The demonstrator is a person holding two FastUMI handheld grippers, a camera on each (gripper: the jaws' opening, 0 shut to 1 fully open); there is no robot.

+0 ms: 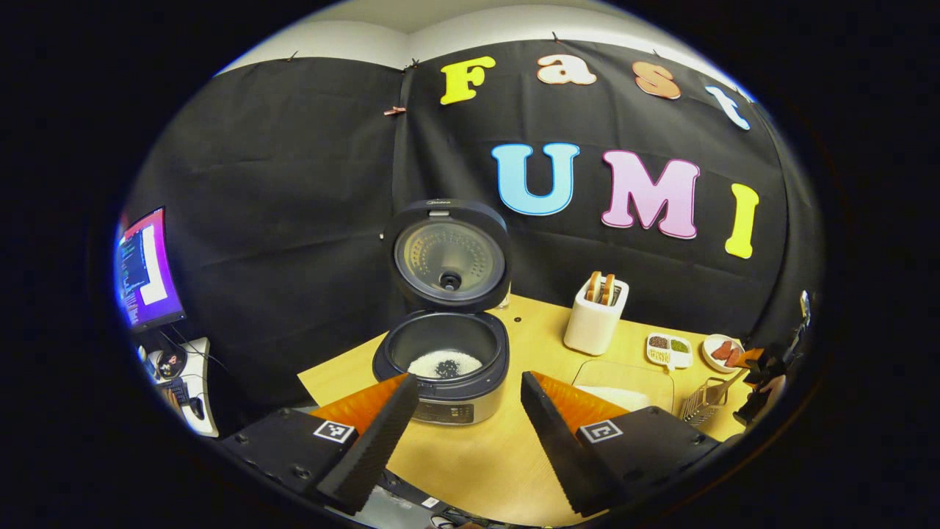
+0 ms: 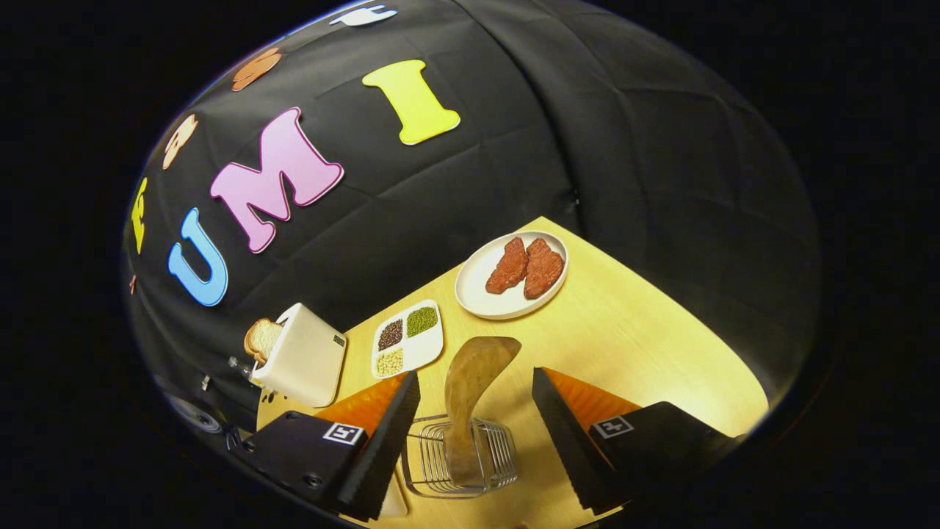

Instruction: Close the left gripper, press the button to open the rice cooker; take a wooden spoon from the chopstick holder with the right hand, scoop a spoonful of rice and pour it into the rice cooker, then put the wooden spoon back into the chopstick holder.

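right gripper view has the right tongs wide open and empty around the wooden spoon standing in the wire chopstick holder, so they should back straight off without tipping it, while the left tongs hang open before the open rice cooker.
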